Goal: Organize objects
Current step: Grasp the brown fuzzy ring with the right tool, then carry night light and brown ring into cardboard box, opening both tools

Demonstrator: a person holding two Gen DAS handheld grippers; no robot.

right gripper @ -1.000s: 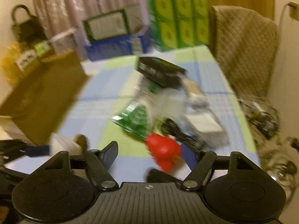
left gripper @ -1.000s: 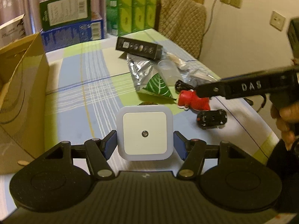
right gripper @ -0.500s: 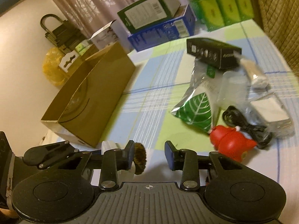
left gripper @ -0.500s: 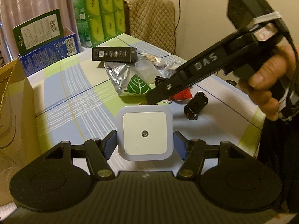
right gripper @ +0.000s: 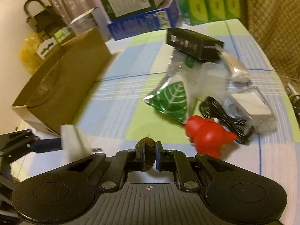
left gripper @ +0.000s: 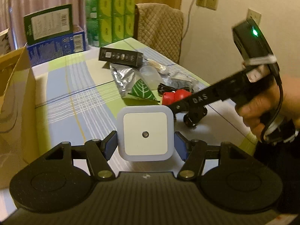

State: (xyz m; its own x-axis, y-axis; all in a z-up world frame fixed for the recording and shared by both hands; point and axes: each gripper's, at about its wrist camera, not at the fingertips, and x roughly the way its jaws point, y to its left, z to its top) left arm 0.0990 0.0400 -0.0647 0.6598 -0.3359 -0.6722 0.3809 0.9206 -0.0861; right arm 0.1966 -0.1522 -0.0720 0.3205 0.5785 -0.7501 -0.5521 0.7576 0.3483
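My left gripper is shut on a white square night light, held just above the table. From the right wrist view the same night light shows at the lower left between blue pads. My right gripper is shut on a small brown fuzzy ring. In the left wrist view the right gripper's black arm reaches in from the right, held by a hand. A red toy lies just right of the right gripper.
An open cardboard box stands at the left. A green leaf-print foil bag, a black box, a black cable, clear packets and a small black car clutter the table's right half. Cartons and a chair line the far edge.
My right gripper has closed on the brown ring, which stood beside its open left finger half a second ago. The left gripper keeps hold of the night light.
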